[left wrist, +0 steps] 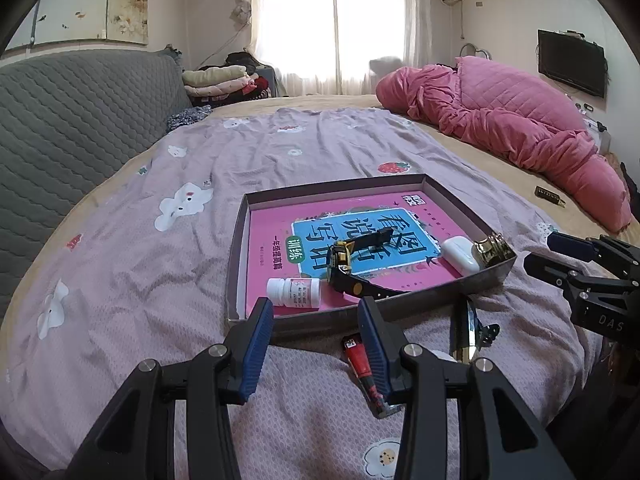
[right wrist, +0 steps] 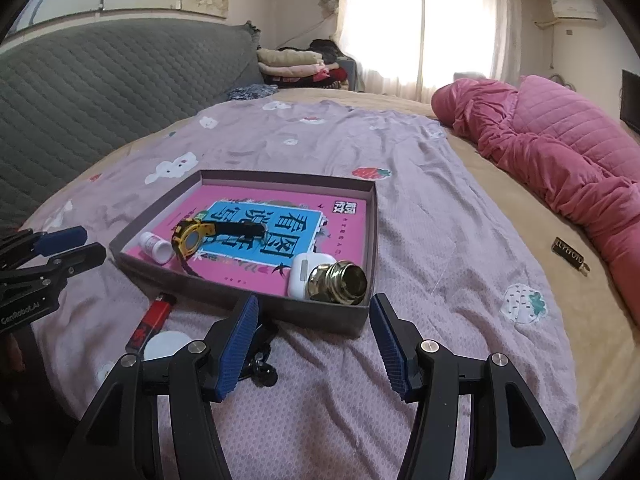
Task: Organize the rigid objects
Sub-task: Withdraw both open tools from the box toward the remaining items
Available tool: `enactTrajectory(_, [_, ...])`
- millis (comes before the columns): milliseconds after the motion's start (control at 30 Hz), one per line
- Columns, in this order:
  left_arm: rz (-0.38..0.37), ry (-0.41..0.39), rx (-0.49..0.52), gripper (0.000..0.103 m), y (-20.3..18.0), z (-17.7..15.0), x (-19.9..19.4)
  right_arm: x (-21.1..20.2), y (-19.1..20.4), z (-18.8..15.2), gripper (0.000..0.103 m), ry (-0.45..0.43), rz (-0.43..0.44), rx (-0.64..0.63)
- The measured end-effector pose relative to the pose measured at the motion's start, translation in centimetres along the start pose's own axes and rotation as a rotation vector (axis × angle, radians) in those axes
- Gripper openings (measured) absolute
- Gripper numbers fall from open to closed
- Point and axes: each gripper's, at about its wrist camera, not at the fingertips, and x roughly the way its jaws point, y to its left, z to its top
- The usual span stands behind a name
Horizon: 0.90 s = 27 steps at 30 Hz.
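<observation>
We hold both grippers spread and empty, the left gripper (left wrist: 316, 316) and right gripper (right wrist: 314, 312), at the near edge of the shallow box (left wrist: 472, 280). Inside lie 4 items: pill bottle (left wrist: 294, 289), watch (left wrist: 346, 266), earbud case (left wrist: 460, 254), brass knob (right wrist: 340, 282). A red lighter (right wrist: 154, 316) lies outside, near-left.

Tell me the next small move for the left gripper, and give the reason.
Probably lower the open left gripper onto the red lighter and close. It lies on the bedspread outside the box, right by the fingers, while the watch and bottle are already inside.
</observation>
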Motion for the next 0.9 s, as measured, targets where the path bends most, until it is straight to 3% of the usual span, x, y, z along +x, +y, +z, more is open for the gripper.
enactTrajectory(633, [-0.003,0.013,0.032,0.044,-0.9,-0.6,-1.1,-0.5,1.3,-1.3,0.06,0.037,0.035,-0.052])
enactTrajectory(900, [-0.024,0.072,0.015,0.044,-0.8,-1.2,-0.3,0.3,2.2,-2.2,0.06,0.106,0.114,-0.078])
